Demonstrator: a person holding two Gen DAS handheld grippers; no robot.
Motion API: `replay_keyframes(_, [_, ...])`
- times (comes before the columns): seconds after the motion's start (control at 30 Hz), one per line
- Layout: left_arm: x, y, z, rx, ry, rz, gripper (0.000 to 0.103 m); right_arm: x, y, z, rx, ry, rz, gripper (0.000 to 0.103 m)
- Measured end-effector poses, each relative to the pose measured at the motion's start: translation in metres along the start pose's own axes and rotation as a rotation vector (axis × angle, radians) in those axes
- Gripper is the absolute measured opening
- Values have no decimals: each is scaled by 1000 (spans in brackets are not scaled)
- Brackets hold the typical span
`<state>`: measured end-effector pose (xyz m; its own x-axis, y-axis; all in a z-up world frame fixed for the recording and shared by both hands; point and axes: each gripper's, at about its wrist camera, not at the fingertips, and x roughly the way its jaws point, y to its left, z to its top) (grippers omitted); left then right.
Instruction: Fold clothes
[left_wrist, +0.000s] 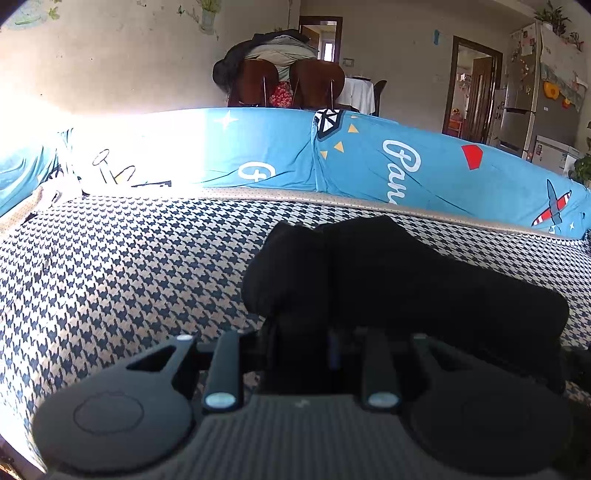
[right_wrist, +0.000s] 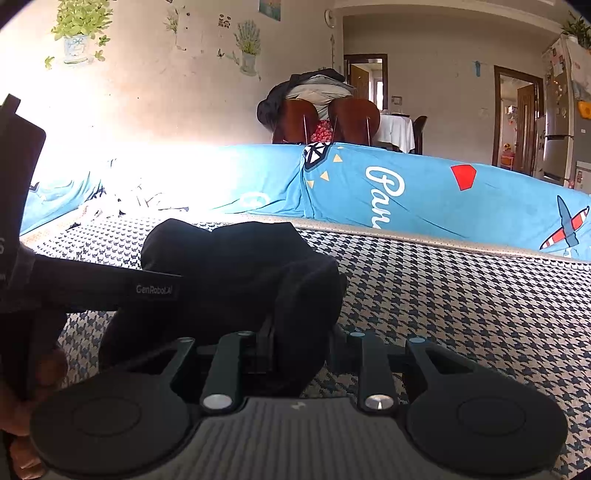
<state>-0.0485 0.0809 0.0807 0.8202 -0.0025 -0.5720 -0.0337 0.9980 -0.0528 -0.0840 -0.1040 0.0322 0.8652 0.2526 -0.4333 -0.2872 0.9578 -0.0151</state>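
A black garment (left_wrist: 388, 273) lies bunched on the houndstooth seat cover (left_wrist: 110, 266) of a sofa. My left gripper (left_wrist: 303, 332) is shut on the garment's near left end, and the cloth covers its fingertips. In the right wrist view the same black garment (right_wrist: 240, 273) is heaped up just ahead. My right gripper (right_wrist: 295, 336) is shut on its near right fold, tips buried in the cloth. One of the left gripper's fingers (right_wrist: 147, 288) reaches in from the left and meets the garment. A person's hand (right_wrist: 22, 387) holds that tool at the lower left edge.
A blue printed sofa back (left_wrist: 369, 158) rises right behind the seat. Beyond it stand brown chairs (left_wrist: 280, 85) piled with clothes, a white-covered table (right_wrist: 395, 131) and a fridge (left_wrist: 535, 92) at the far right. Bright sunlight washes out the sofa's left end (left_wrist: 92, 147).
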Motion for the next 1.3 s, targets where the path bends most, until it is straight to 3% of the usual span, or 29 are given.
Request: replay_keyframes(1.3, [-12, 18, 10, -37, -54, 54, 24, 2, 13, 11, -2, -29, 51, 26])
